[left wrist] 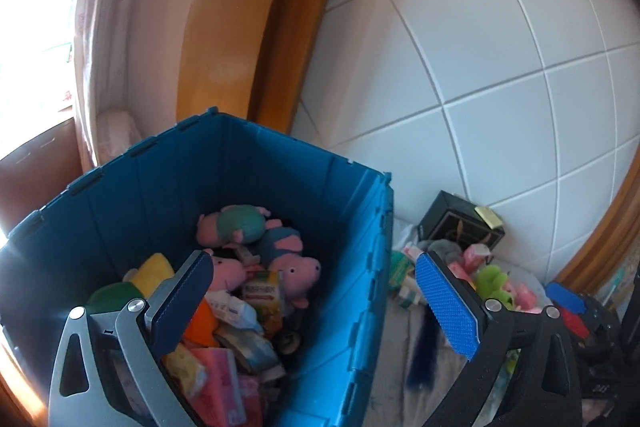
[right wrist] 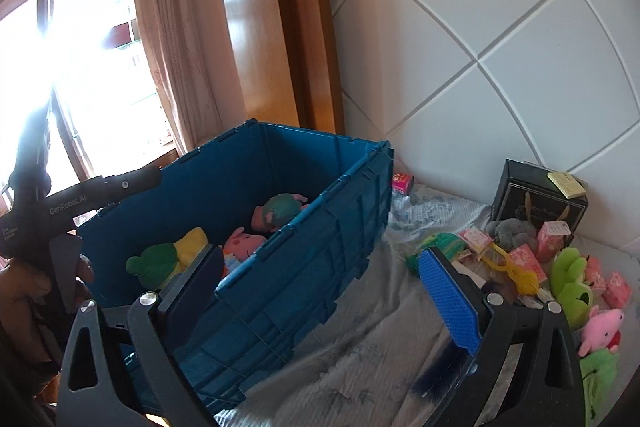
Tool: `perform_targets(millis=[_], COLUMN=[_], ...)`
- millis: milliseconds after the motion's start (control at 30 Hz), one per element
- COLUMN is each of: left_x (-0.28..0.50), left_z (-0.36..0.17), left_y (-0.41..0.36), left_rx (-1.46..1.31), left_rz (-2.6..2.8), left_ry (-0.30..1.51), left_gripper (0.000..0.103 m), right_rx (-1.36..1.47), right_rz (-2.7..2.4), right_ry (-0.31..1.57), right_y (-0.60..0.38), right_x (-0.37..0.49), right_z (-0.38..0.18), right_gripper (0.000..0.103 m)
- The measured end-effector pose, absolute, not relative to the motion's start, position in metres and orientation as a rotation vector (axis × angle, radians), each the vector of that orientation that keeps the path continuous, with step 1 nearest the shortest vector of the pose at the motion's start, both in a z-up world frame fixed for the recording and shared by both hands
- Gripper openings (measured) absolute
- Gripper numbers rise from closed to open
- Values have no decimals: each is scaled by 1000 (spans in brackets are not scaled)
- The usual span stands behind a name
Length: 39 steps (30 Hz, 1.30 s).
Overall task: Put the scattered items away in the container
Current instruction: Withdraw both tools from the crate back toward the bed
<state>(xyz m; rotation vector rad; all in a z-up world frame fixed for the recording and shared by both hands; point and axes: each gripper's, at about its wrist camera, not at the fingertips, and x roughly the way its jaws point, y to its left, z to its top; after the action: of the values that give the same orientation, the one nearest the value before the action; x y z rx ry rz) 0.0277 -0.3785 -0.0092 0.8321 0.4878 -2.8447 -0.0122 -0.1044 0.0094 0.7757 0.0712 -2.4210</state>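
both tools [left wrist: 314,301] [right wrist: 320,301] gape empty; blue crate [left wrist: 360,267] sits between their fingers, seemingly untouched.

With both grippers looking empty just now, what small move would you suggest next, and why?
I would probably swing the right gripper rightward toward the green frog plush on the bed cover. Its jaws stand open and hold nothing, and the frog lies on top of the pile outside the blue crate. The left gripper, also open and empty, hangs over the crate.

curtain [right wrist: 168,39], window [right wrist: 80,75], white padded headboard [right wrist: 500,47]
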Motion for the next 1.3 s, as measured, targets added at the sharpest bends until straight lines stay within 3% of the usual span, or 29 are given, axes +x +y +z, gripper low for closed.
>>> perform_targets(millis=[800,1033,1300], left_x=[-34,-60,-130], left_z=[-46,-100,-199], left_y=[-132,-82,-34], left_rx=[1158,1301,1491], left_rz=[-3050,-3022,-2948], left_ry=[250,191,50], left_gripper=[102,102,102], right_rx=[1051,1144,1281], right_rz=[-2758,-2782,-2800], right_ry=[-52,-105,-167], right_y=[151,209,262], right_x=[-7,-10,-9], right_z=[-27,-53,-89], right_gripper=[99,99,99])
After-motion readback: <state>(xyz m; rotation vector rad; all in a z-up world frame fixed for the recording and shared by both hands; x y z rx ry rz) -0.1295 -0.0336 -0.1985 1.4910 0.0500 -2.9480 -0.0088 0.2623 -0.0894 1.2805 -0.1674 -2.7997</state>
